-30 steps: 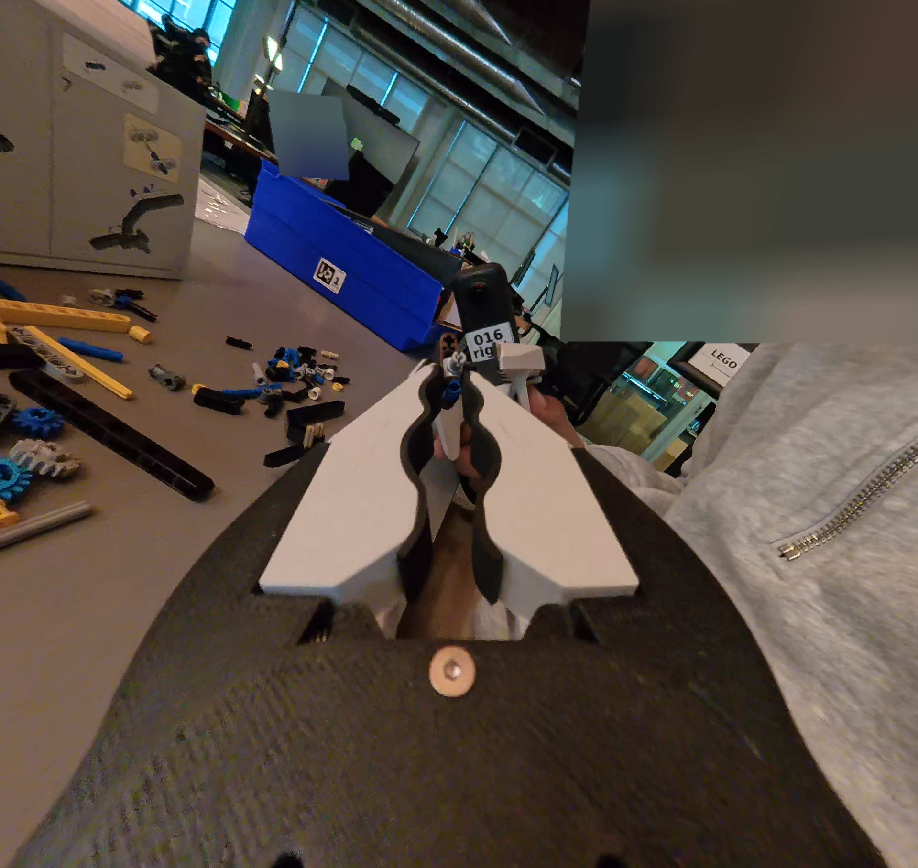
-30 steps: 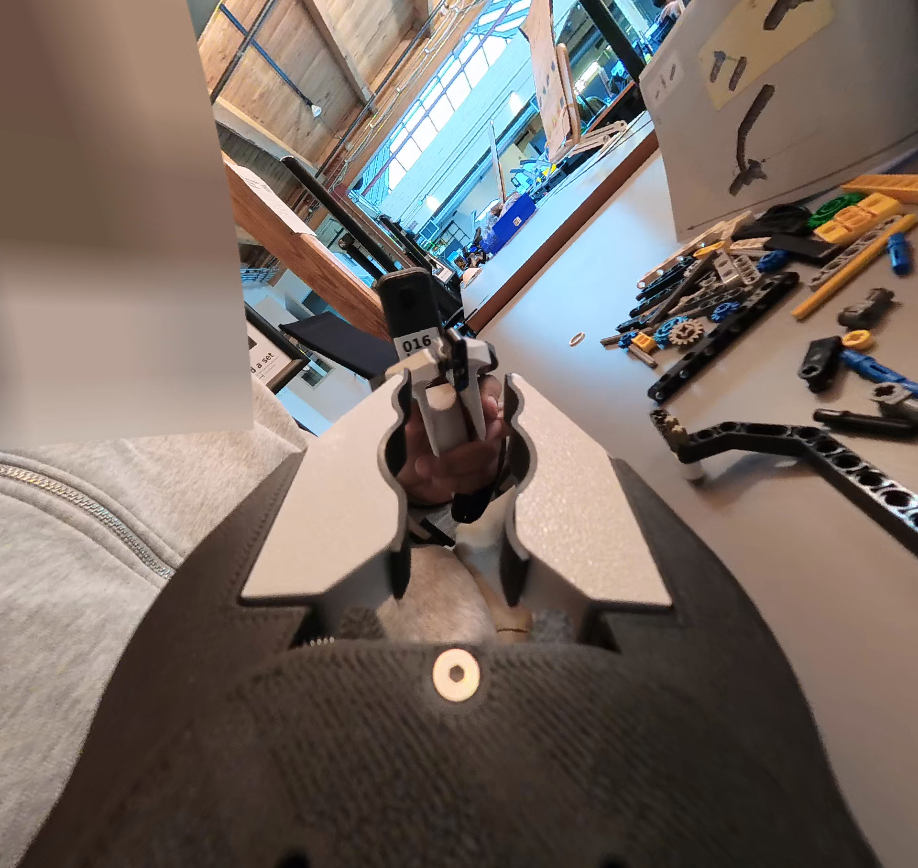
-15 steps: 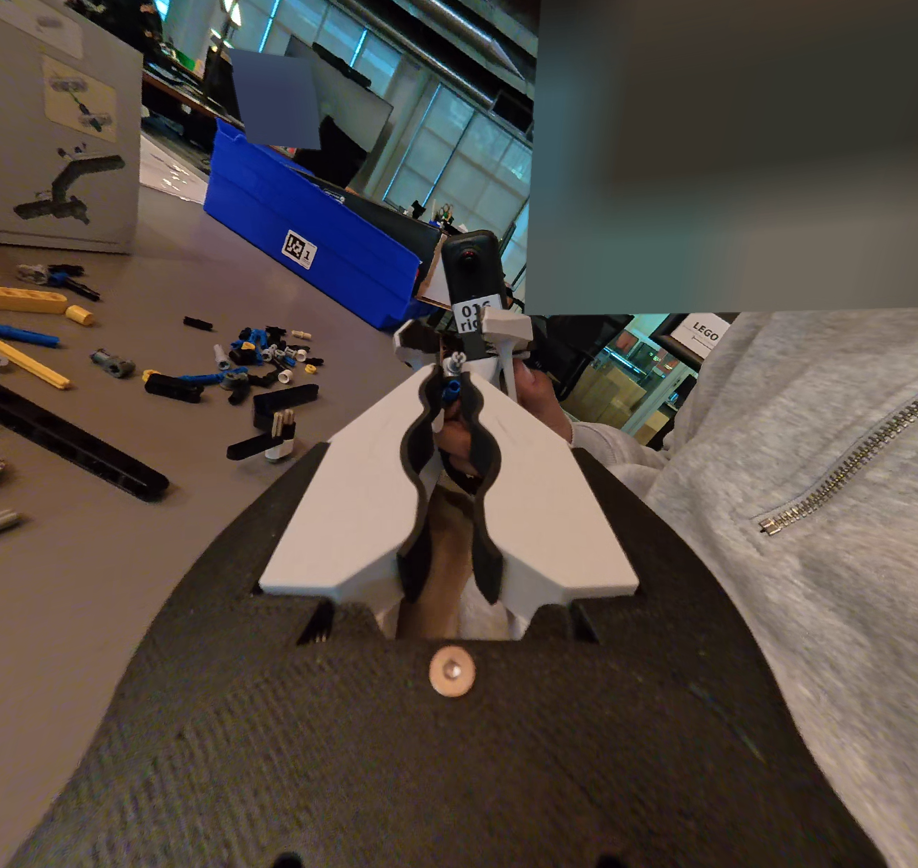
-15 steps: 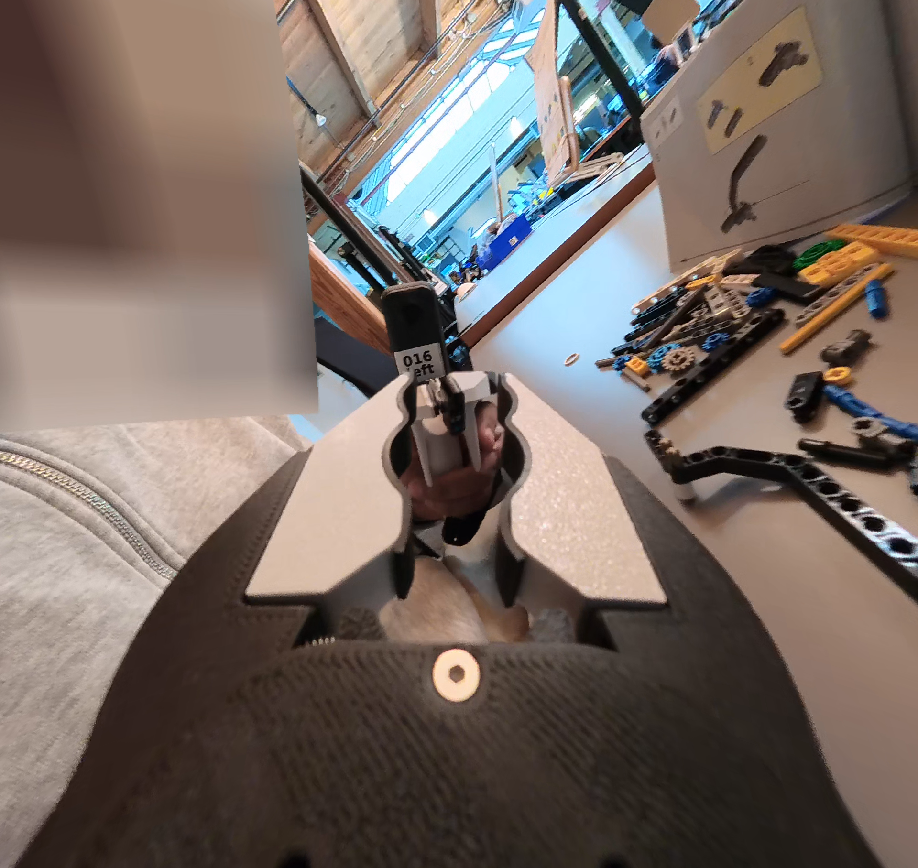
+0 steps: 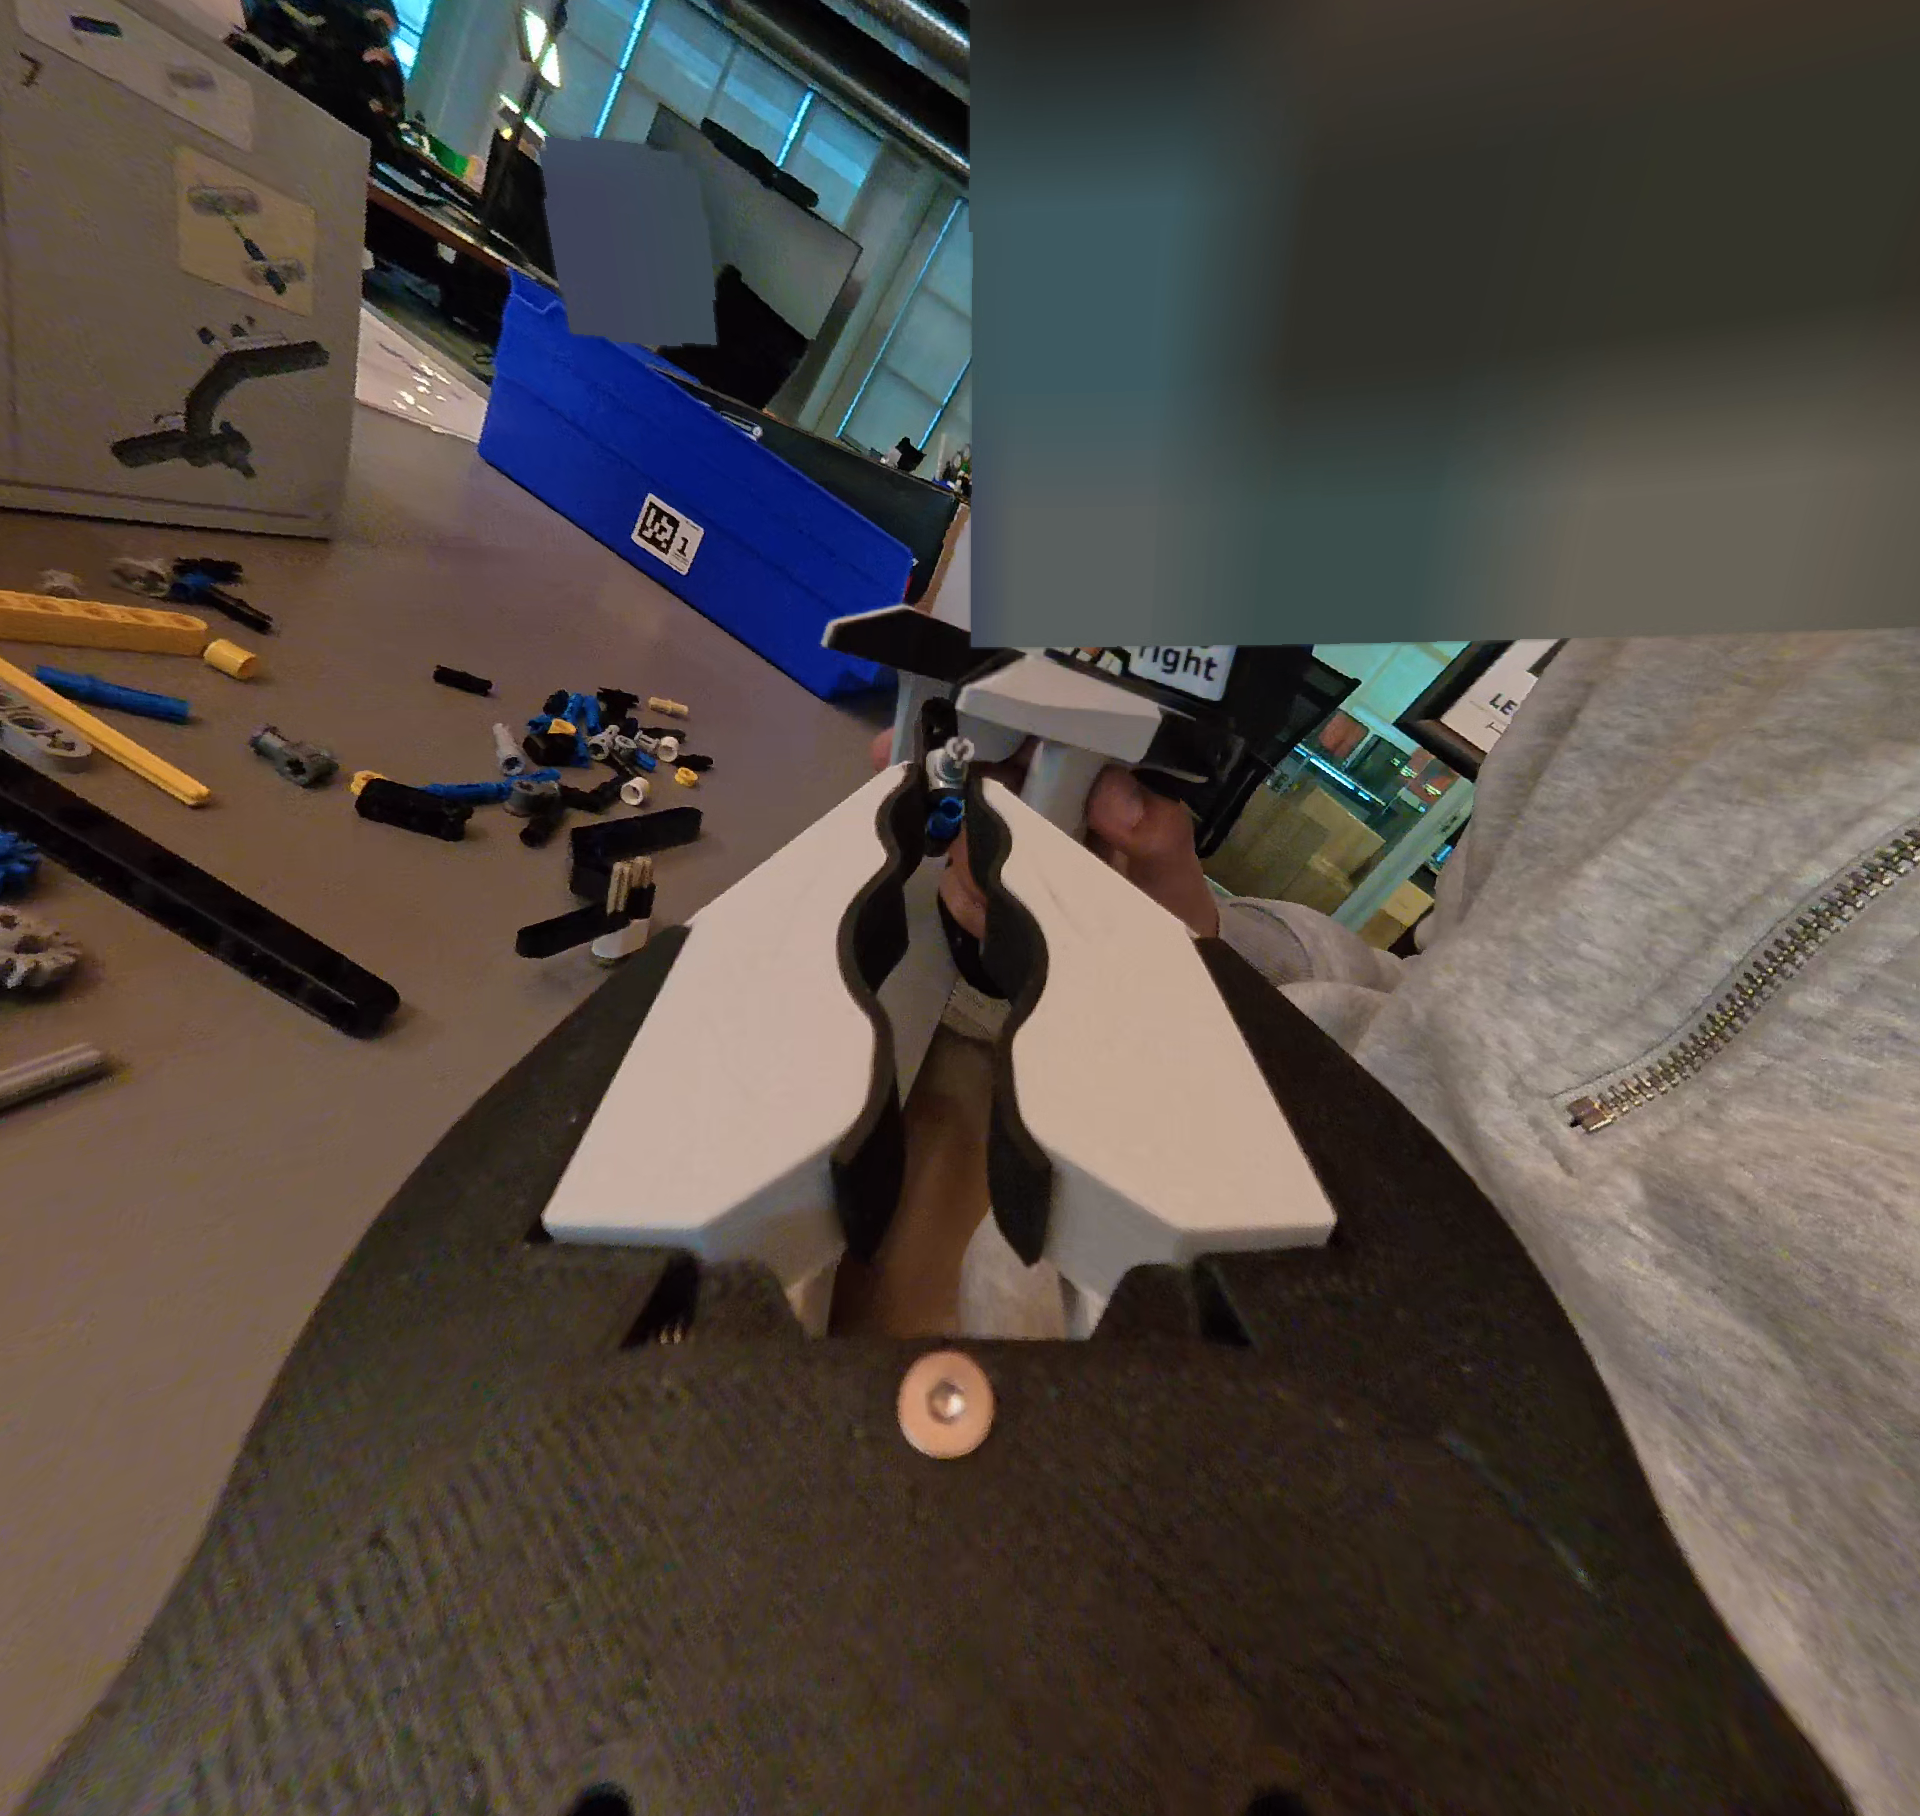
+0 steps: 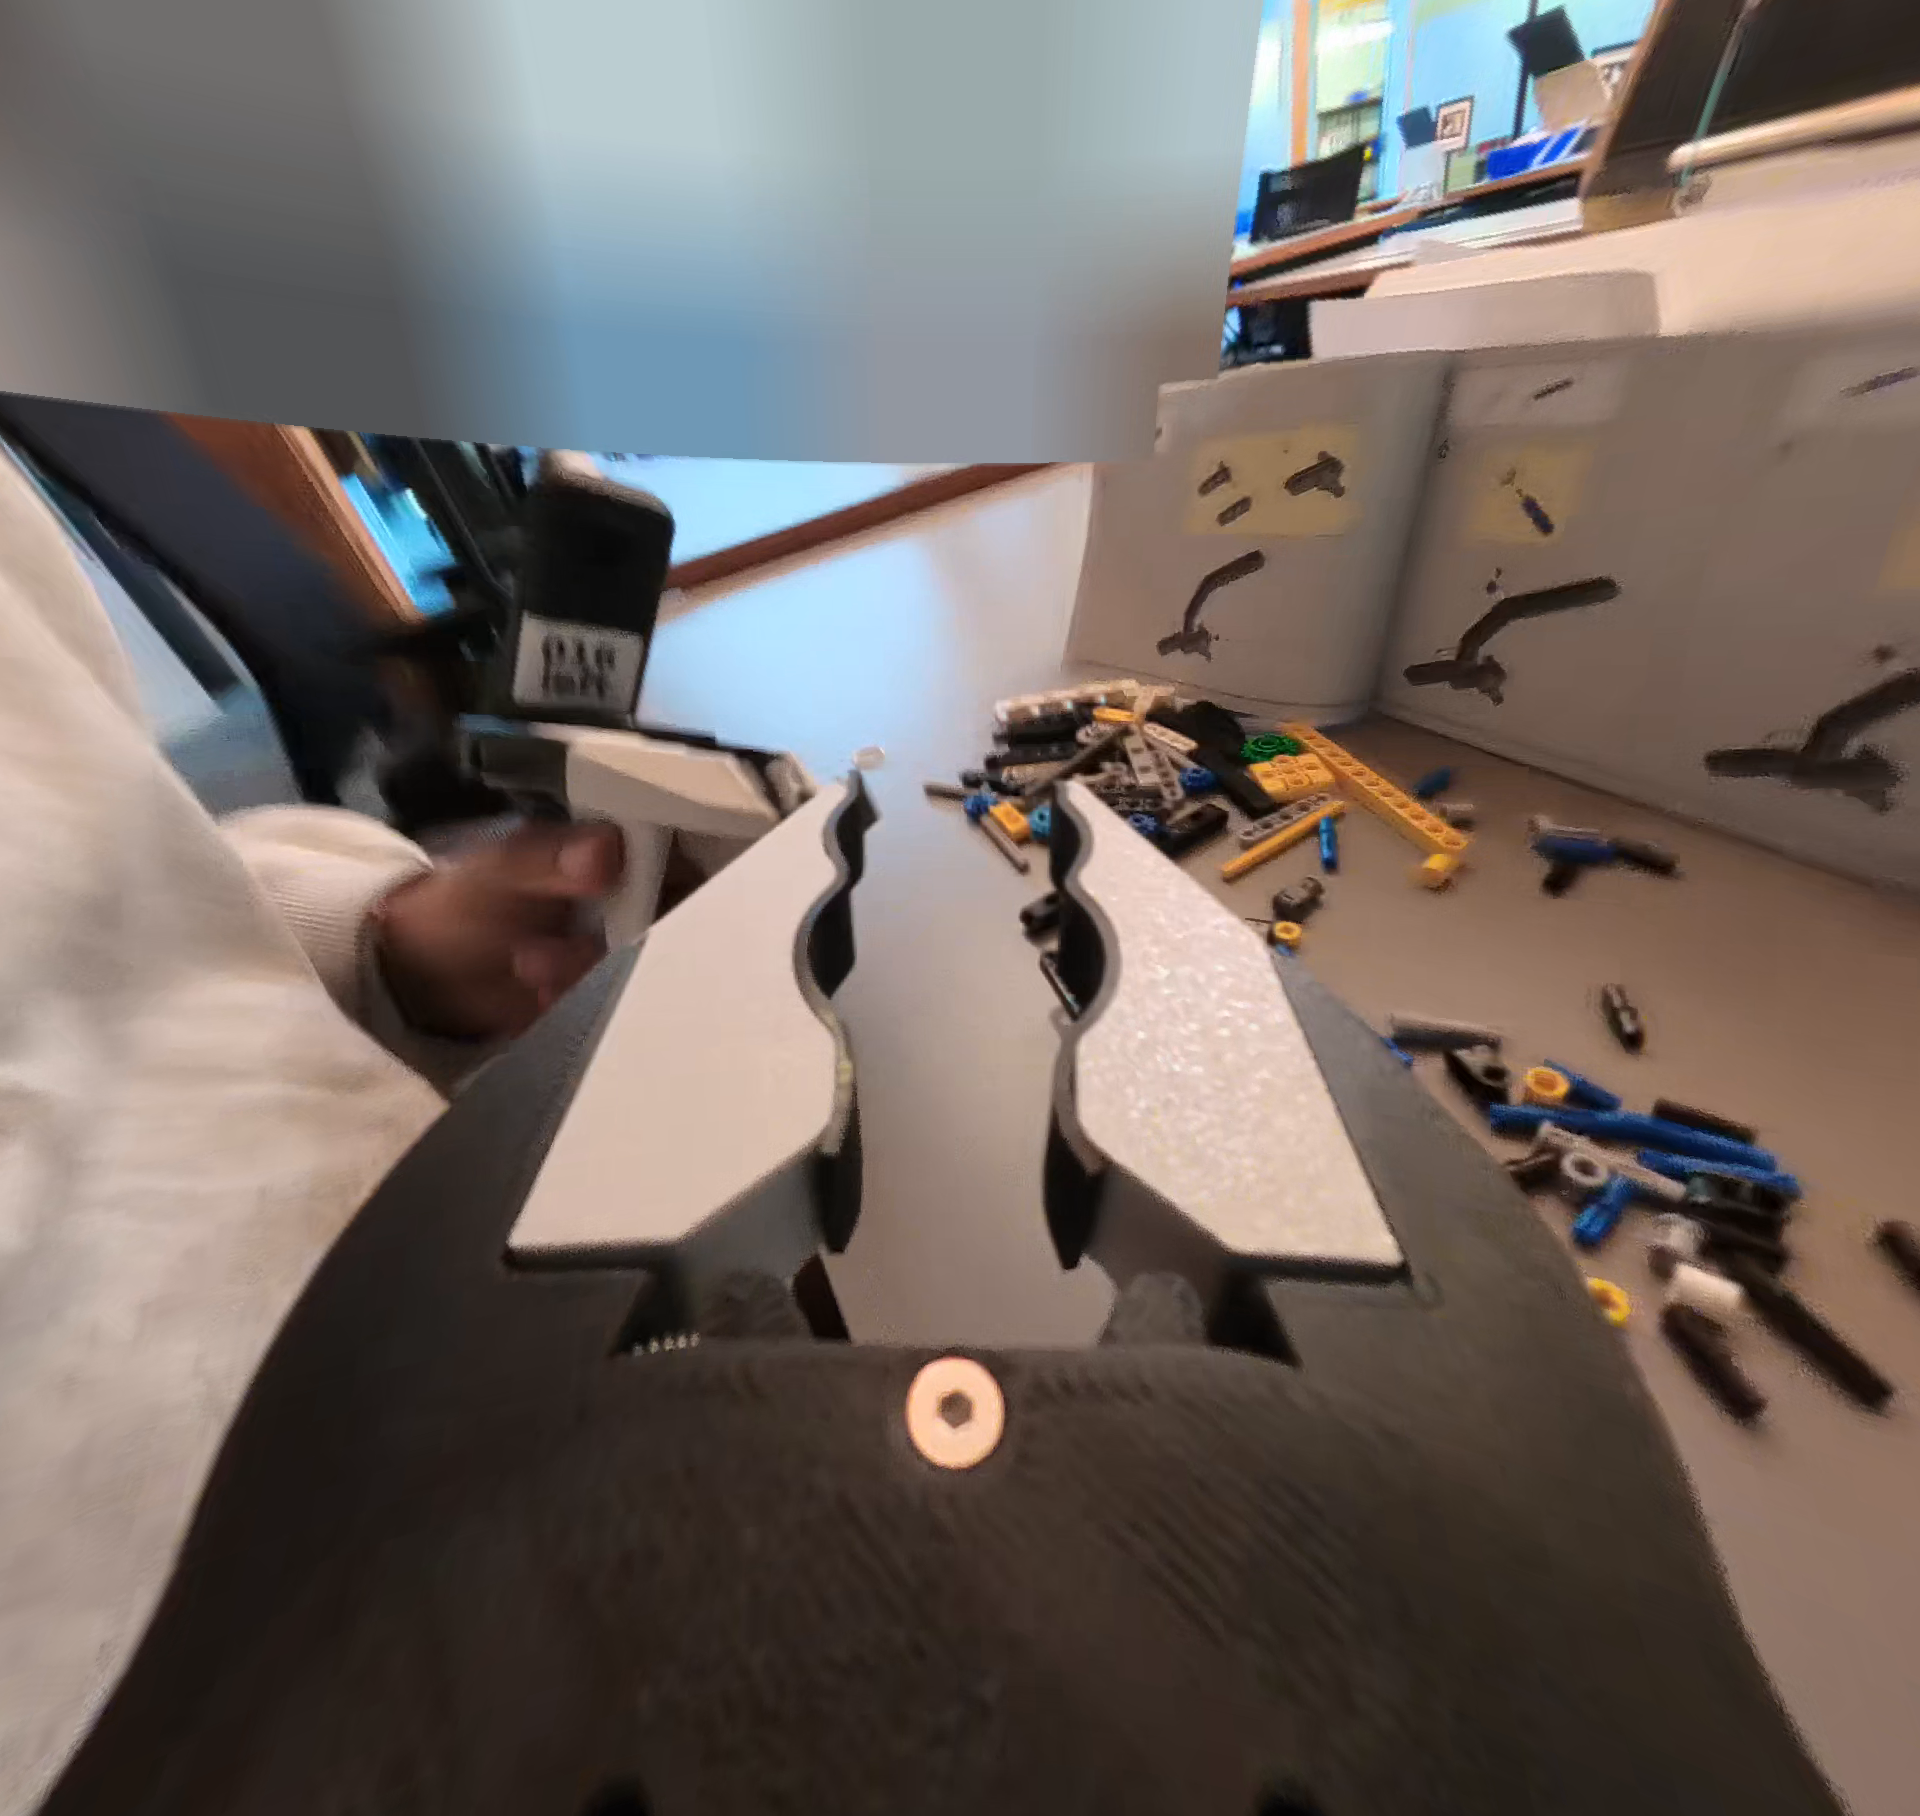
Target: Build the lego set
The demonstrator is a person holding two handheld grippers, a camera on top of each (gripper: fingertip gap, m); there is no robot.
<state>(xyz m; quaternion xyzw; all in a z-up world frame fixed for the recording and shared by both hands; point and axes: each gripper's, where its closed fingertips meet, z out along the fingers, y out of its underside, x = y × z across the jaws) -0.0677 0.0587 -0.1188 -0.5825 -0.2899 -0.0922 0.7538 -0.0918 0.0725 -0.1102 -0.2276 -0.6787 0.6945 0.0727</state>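
Note:
My left gripper (image 5: 943, 798) is shut on a small blue-and-grey pin piece (image 5: 943, 810) and holds it in the air, close to the person's grey sweater. The right gripper's body (image 5: 1049, 727) is just beyond its tips, held by a hand. In the right wrist view my right gripper (image 6: 961, 816) is open and empty above the table. It points at a pile of loose lego parts (image 6: 1143, 769). The left gripper (image 6: 644, 779) shows blurred at its left.
Small blue, black and yellow pins (image 6: 1642, 1153) lie at the right. A long black beam (image 5: 208, 919), a yellow beam (image 5: 94, 623) and small parts (image 5: 592, 738) lie on the grey table. Grey boxes with pictures (image 6: 1247, 561) stand behind them, with a blue bin (image 5: 675, 509) farther off.
My right gripper has swung away from the left gripper and now faces the parts on the table, still open. My left gripper has stayed shut on its piece.

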